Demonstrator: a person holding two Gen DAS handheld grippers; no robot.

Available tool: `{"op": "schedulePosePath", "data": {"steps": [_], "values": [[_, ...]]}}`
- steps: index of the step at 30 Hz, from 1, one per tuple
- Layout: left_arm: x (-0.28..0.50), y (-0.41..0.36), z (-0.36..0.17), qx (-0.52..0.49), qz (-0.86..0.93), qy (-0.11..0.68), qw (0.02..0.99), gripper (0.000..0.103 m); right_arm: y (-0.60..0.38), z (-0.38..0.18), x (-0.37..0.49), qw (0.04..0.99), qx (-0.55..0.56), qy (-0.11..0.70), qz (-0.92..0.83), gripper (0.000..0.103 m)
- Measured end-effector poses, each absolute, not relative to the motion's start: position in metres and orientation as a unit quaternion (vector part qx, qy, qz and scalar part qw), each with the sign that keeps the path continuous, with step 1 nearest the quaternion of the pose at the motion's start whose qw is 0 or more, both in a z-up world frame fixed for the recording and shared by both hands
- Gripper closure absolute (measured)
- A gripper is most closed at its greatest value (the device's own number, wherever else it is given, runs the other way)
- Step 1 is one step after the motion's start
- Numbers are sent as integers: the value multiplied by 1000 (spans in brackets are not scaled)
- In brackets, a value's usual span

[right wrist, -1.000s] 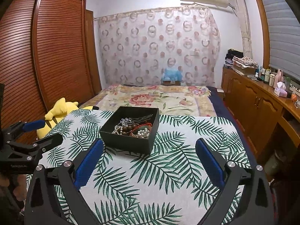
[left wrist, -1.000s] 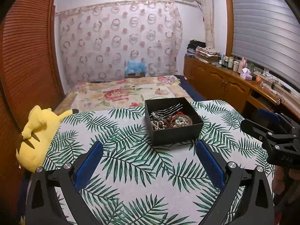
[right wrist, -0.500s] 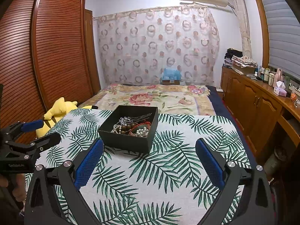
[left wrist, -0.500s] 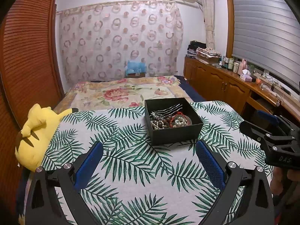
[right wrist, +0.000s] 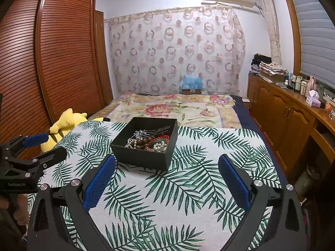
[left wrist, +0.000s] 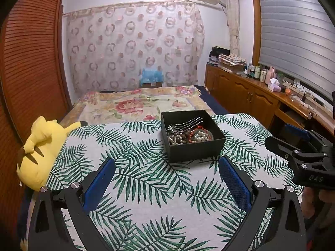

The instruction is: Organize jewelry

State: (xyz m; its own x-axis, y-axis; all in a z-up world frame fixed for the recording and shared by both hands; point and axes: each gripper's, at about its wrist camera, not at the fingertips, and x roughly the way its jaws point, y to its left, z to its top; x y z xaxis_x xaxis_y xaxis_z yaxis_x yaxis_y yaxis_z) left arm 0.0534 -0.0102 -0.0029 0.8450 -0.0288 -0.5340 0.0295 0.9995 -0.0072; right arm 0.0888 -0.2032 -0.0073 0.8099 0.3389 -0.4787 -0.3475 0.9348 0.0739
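Left wrist view: I kept both claws, left claw [left wrist: 166, 179] and right claw [right wrist: 166, 177], wide, empty, short of the black square cardboard box [left wrist: 193, 146] on the leaf-print desk [left wrist: 146, 188]; tangled bead-and-pearl jewelry [left wrist: 184, 135] sat inside, whether sorted or awaiting sorting unclear.

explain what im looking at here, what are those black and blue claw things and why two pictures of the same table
There is no robot arm. A person holds a two-finger gripper in each hand, each with a fisheye camera looking forward along its blue-padded fingers. One picture comes from the left gripper, the other from the right gripper; each also glimpses the other at its edge. Both are open and hold nothing. On the leaf-print cloth stands an open black box holding pearl beads, brown beads and a silver hair comb, all jumbled. A yellow plush toy lies at the cloth's left edge.
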Motion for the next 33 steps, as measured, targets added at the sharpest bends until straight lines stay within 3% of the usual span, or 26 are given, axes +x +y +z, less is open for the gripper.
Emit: {"op": "schedulePosePath", "data": {"steps": [33], "values": [[50,-12,-1,0,-11,272,962,8,-202,-13,86,951,-12,251,181,4]]}}
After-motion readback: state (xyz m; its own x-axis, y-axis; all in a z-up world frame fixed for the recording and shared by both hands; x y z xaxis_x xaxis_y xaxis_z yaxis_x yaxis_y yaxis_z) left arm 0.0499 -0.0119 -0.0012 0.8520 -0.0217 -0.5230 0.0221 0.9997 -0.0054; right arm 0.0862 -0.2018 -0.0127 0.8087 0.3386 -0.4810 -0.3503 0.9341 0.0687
